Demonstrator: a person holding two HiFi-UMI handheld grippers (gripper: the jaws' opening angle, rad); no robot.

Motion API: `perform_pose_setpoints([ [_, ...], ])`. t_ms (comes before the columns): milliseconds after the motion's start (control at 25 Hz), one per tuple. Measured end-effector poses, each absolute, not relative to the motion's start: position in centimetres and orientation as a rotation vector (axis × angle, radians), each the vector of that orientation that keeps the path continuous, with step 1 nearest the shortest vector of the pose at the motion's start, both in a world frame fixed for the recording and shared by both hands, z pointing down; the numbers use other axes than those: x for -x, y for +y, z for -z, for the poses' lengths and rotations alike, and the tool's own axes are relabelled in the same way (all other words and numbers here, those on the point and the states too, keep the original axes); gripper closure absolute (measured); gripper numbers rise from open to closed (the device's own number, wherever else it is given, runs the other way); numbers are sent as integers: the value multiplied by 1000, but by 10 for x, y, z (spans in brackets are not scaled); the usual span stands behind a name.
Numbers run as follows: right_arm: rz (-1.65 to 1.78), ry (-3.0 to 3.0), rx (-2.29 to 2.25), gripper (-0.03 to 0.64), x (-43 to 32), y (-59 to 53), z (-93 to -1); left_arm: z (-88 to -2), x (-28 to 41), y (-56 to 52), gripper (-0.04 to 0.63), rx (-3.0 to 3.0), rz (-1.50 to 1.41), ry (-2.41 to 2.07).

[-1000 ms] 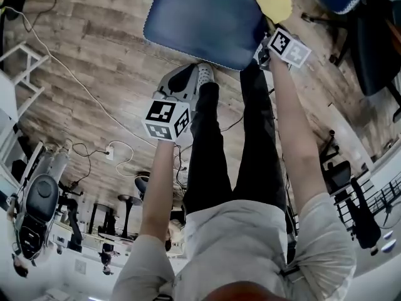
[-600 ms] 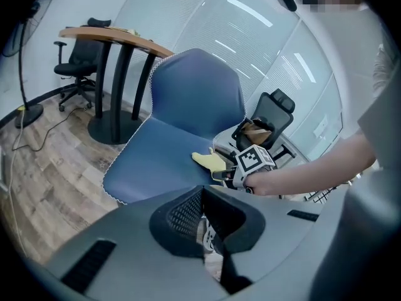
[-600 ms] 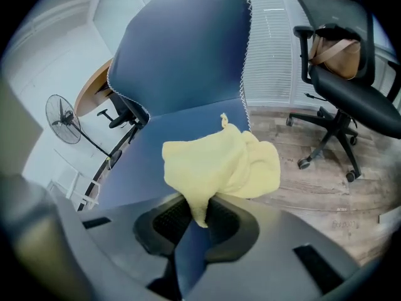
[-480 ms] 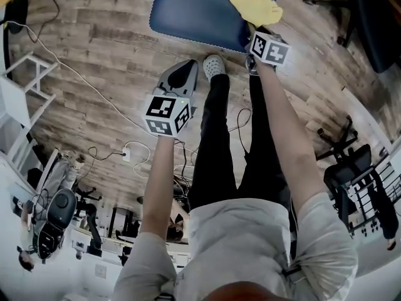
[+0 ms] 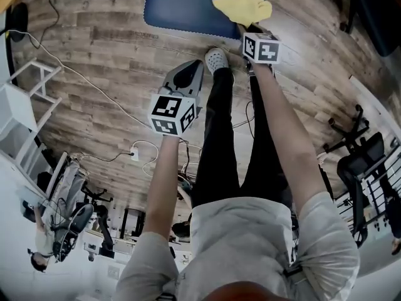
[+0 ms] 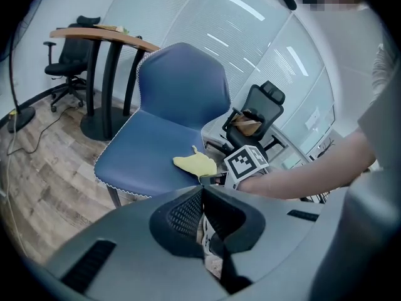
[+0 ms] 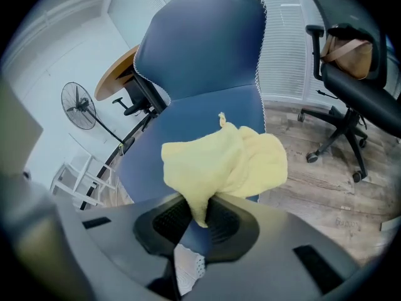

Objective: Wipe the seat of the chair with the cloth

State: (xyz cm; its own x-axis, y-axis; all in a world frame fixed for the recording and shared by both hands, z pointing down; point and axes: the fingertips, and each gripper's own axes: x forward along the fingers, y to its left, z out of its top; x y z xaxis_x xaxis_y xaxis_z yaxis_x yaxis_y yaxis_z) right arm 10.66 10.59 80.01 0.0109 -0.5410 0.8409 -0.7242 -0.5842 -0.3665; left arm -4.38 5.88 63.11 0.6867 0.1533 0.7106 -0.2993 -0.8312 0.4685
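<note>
A blue padded chair seat fills the top of the head view, and its backrest rises behind it. A yellow cloth lies bunched over the seat's near right part. My right gripper is shut on the cloth's lower edge, pinched between the jaws. My left gripper hangs lower left, off the seat and above the floor, shut with nothing in it. From the left gripper view the cloth rests on the seat in front of the right gripper's marker cube.
The person's legs and a white shoe stand just before the seat. A black office chair is to the right and a round wooden table is behind. A white shelf and cables are on the wooden floor at left.
The right gripper with the cloth has shifted left along the seat's near edge. The seat now sits higher and smaller in the head view. The left gripper has barely moved.
</note>
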Motion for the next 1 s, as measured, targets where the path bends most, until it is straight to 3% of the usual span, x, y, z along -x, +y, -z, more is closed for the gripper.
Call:
perform_pose_setpoints([
  [1000, -1645, -1489, -1950, 552, -30, 191, -770, -597, 62, 106, 569, -2397, -1032, -173],
])
